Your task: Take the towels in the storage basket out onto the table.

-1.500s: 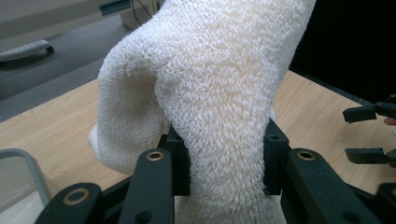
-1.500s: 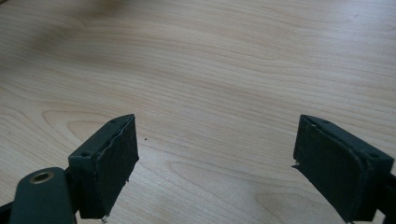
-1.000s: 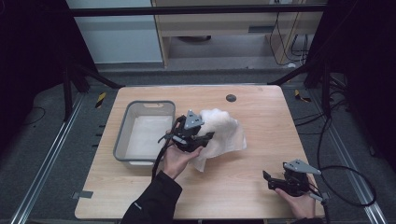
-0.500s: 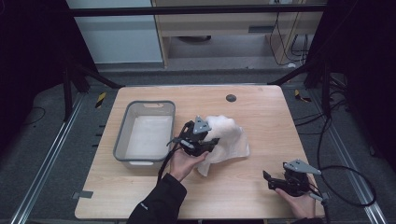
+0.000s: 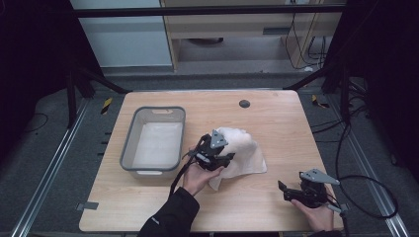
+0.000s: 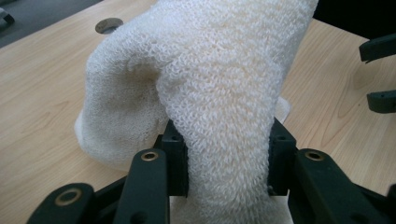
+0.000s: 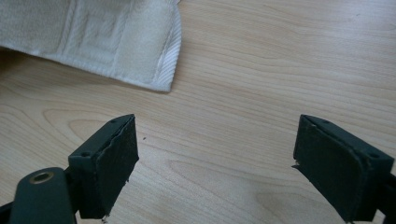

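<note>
White towel (image 5: pixel 242 150) lies on the table (image 5: pixel 276 113) just right of the grey bin (image 5: pixel 129 148), bunched and partly lifted at its near-left edge; in the left gripper view a thick fold of the towel (image 6: pixel 224 93) stands between the two black jaws, pinched from both sides; left gripper (image 5: pixel 217 159) is therefore clamped on the towel. Right gripper (image 5: pixel 289 191) rests low near the table's front right edge, well apart from the cloth; in its own view the right gripper (image 7: pixel 215 163) has its jaws spread wide over bare wood, holding nothing; a hemmed corner of the towel (image 7: pixel 116 42) lies ahead of it.

Progress, as a judgement: grasp made; towel not yet in the bin, which looks to hold only a pale liner or cloth at its bottom; carrying or folding remains.

Versus a second ago: left gripper and the pinched fold have moved rightward and nearer the person, away from the bin; towel's heap is flatter and drawn right; right gripper unchanged in place.
</note>
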{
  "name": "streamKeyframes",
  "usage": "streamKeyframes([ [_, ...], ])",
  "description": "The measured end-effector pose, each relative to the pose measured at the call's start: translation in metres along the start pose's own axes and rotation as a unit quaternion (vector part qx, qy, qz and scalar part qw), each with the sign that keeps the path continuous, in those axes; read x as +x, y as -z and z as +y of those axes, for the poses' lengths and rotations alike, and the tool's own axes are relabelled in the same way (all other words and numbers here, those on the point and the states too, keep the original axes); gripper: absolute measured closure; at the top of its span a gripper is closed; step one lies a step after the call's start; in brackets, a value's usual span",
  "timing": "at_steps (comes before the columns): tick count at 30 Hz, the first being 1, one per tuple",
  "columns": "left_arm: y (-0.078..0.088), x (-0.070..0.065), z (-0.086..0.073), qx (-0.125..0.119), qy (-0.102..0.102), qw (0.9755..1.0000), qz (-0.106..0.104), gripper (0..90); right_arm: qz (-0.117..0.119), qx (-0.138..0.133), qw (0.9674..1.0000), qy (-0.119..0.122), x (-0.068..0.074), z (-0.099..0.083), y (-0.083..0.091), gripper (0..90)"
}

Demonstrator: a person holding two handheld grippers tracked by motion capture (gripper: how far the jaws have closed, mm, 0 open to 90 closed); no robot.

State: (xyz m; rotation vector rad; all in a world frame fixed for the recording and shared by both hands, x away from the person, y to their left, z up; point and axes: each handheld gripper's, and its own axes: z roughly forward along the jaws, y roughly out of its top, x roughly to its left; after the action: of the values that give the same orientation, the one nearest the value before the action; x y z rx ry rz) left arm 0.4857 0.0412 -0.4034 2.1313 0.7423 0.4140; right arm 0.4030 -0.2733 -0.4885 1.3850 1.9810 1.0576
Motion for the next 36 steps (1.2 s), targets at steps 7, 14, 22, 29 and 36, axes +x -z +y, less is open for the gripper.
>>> streamKeyframes([
  [7, -0.007, -0.001, -0.010, 0.011, 0.001, 0.9999, -0.001, 55.8, 0.000, 0.001, 1.0000, 0.000, 0.000, 0.000, 0.000, 13.8],
  [14, -0.008, 0.001, -0.016, 0.017, 0.003, 0.9998, -0.005, 50.7, 0.001, 0.002, 1.0000, -0.001, 0.001, 0.000, 0.000, 13.7],
  [22, -0.002, 0.004, -0.018, 0.026, 0.009, 0.9996, -0.008, 36.5, 0.002, 0.003, 1.0000, -0.004, 0.001, 0.000, 0.000, 13.5],
  [29, 0.012, 0.004, -0.018, 0.010, 0.003, 0.9999, -0.006, 31.4, 0.001, 0.003, 1.0000, -0.002, 0.001, 0.000, 0.000, 13.4],
  [36, 0.041, 0.007, -0.018, -0.006, -0.002, 0.9998, -0.019, 28.0, 0.002, 0.004, 1.0000, -0.006, 0.000, 0.000, 0.000, 13.3],
])
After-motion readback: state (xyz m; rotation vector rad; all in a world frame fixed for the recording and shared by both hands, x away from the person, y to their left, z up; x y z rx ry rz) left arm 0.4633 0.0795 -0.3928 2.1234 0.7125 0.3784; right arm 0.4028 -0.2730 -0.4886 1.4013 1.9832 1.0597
